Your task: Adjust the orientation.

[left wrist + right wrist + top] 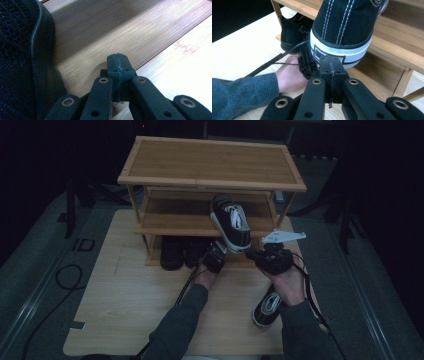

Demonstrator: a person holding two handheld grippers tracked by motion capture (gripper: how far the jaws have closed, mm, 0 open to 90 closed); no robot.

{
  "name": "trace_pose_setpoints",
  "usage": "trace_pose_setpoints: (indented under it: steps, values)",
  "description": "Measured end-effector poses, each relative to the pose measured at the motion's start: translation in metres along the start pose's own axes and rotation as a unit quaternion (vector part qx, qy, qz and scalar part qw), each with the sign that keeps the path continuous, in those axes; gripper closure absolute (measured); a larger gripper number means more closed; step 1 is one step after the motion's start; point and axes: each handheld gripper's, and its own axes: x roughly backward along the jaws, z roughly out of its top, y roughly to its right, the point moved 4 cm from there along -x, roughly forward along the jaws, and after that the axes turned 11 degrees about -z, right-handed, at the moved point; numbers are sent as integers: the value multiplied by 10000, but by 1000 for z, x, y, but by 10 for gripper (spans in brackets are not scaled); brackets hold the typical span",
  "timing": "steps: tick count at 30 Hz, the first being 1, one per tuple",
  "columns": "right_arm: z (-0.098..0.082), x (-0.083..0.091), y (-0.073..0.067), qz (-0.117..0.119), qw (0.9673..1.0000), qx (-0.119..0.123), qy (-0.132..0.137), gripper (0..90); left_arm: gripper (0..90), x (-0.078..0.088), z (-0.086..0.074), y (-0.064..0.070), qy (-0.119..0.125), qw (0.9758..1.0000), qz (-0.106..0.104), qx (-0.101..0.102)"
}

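Presently, the black-and-white sneaker (231, 222) lies on the middle shelf (170, 222) of the bamboo shoe rack (210, 162), toe toward the back and heel jutting out past the shelf's front edge. In the right gripper view its white rubber heel band (339, 53) sits directly ahead of the jaw tips; whether the tips touch it cannot be told.

The right gripper (252, 253) has its jaws pressed fully together, pad against pad, with nothing between them. It is held just in front of the sneaker's overhanging heel, its grey three-cornered plate (283, 237) uppermost.

The left gripper (216, 251) is likewise closed tight and grips nothing. It sits low at the front of the rack, just left of the right gripper. In the left gripper view its joined tips (118, 65) rest over the bamboo of the bottom shelf (105, 32), with the dark ribbed side of a black shoe (22, 62) close on that view's left.

Two dark shoes (181, 252) stand side by side on the bottom shelf, left of the grippers. A second sneaker (266, 308) lies on the pale wooden tabletop (125, 295) near the person's right forearm, partly hidden by the sleeve (305, 330). A black cable (186, 287) trails back from the left gripper along the left sleeve.
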Motion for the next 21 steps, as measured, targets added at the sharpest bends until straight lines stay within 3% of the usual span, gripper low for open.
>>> trace_pose_setpoints:
  steps: [13,17,21]
  values:
    - [7,-19,-6,60,9999,-10,110,900,900,0,0,0,10,10000,-15,10]
    - [9,-29,-3,-179,9997,-74,168,900,900,0,0,0,3,10000,-19,1]
    - [14,-35,-2,-71,9998,-80,143,900,900,0,0,-1,8,10000,-35,-5]
